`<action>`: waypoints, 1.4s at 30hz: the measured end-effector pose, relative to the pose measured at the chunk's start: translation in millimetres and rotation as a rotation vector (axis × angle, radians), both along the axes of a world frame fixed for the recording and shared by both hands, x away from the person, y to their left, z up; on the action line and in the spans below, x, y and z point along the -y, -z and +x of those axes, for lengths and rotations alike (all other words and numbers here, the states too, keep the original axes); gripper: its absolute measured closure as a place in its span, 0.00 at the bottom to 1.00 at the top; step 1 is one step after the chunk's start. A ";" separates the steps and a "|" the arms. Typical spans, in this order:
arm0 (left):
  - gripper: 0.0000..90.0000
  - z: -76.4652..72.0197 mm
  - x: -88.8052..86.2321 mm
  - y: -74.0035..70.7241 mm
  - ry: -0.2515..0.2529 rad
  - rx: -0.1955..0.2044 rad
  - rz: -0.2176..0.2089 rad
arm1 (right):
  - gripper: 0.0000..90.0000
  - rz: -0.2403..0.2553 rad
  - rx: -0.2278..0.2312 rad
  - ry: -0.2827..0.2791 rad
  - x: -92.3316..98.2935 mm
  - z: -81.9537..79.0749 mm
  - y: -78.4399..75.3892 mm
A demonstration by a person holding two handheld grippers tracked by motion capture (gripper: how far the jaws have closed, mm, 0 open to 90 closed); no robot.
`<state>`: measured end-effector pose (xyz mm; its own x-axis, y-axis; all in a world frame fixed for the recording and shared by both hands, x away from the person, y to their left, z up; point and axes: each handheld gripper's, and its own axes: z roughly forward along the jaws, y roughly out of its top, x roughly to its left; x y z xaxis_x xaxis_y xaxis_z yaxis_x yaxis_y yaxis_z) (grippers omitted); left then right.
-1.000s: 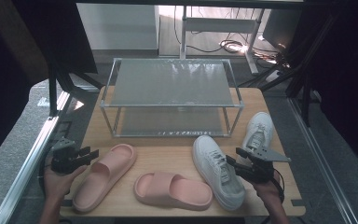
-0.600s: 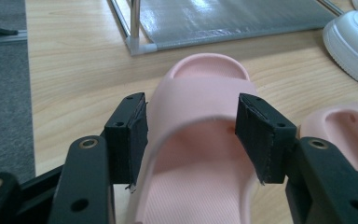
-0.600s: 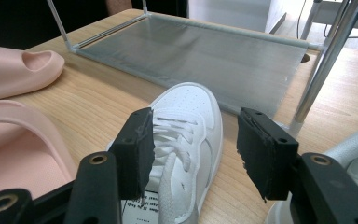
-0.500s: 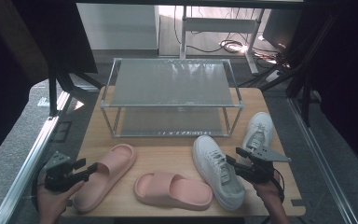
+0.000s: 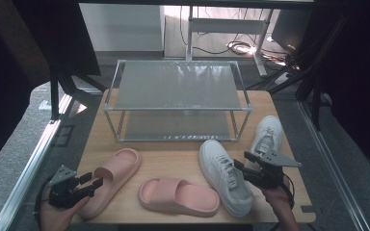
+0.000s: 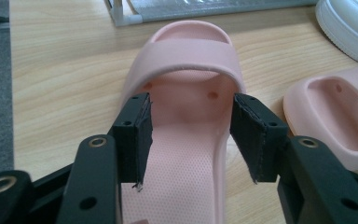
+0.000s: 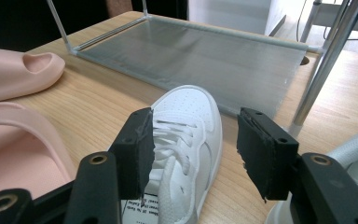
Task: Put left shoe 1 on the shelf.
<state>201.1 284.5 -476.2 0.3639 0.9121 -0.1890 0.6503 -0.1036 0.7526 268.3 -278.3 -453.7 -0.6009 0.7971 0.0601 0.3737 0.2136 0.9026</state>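
Where dimpled foam curves, the pink slide (image 6: 186,140) lies smooth.

Bare wood lies at nine o'clock of the left slide (image 5: 111,180), open for a gripper. At three, the second slide (image 5: 178,196) and white sneaker (image 5: 224,175) crowd in. At twelve, the metal rack (image 5: 176,86) blocks the way.

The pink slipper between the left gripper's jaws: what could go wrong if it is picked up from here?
The left gripper stands open astride the slipper heel; its jaws have just been closing a little. Its soft wall may fold and slip out. The other slipper lies close beside it and could be knocked. The rack has a low lower shelf, so the toe might catch.
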 end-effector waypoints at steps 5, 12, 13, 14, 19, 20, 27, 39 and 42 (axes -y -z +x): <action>0.57 -0.5 5.5 3.2 0.013 -0.013 0.000 | 0.51 -0.002 -0.001 0.000 0.4 -0.5 -0.1; 0.56 2.1 15.5 10.4 0.037 -0.044 0.014 | 0.51 0.001 -0.002 0.003 0.9 0.8 0.5; 0.57 3.2 17.3 12.0 0.041 -0.047 0.015 | 0.51 0.000 -0.004 0.003 0.6 1.3 1.3; 0.57 4.3 18.8 13.5 0.042 -0.050 0.016 | 0.51 -0.004 -0.007 0.001 0.3 1.4 1.7; 0.58 8.0 25.7 15.8 0.055 -0.048 0.017 | 0.51 -0.004 0.000 -0.002 -1.0 -0.2 0.6; 0.58 8.7 26.7 15.5 0.058 -0.047 0.017 | 0.51 -0.002 0.000 -0.001 -0.6 -0.3 0.2; 0.61 22.2 38.4 16.2 0.082 -0.054 0.026 | 0.51 -0.002 0.001 0.002 0.8 0.4 0.4; 0.79 37.8 52.7 22.0 0.097 -0.087 0.066 | 0.51 0.006 0.013 0.012 4.8 -1.3 -3.7; 0.85 39.9 56.1 24.9 0.107 -0.097 0.074 | 0.51 0.004 0.013 0.009 4.1 -1.5 -3.7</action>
